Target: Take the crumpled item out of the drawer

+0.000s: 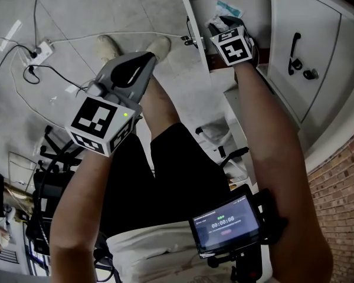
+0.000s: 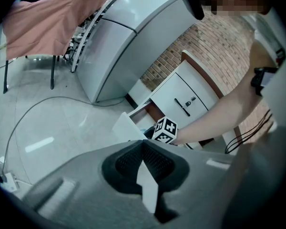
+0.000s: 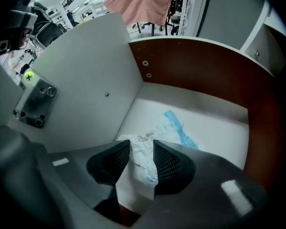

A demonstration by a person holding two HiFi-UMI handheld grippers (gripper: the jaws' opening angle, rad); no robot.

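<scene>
Crumpled item [image 3: 157, 130]: a white wrapper with blue print, lying on the bottom of the open drawer [image 3: 205, 66], near the corner where the white front panel meets the brown side wall. In the right gripper view its long axis runs from the near left, under the gripper, away towards the far right. The plain white crumpled end points at the gripper; the blue-printed end points to the back of the drawer.

Right gripper [image 3: 142, 148]: reached down into the drawer, directly over the near end of the item. Its jaws stand wide apart, one on each side of that end, so the closing line crosses the item's long axis. The pads do not appear to press on it, and nothing is lifted. Judged from this, the coming move needs only a closure and a straight lift clear of the drawer walls.

Left gripper [image 2: 143, 143]: jaws together and empty, held over the floor [image 1: 76, 16] well apart from the drawer. The right hand is plainly the nearer.
</scene>
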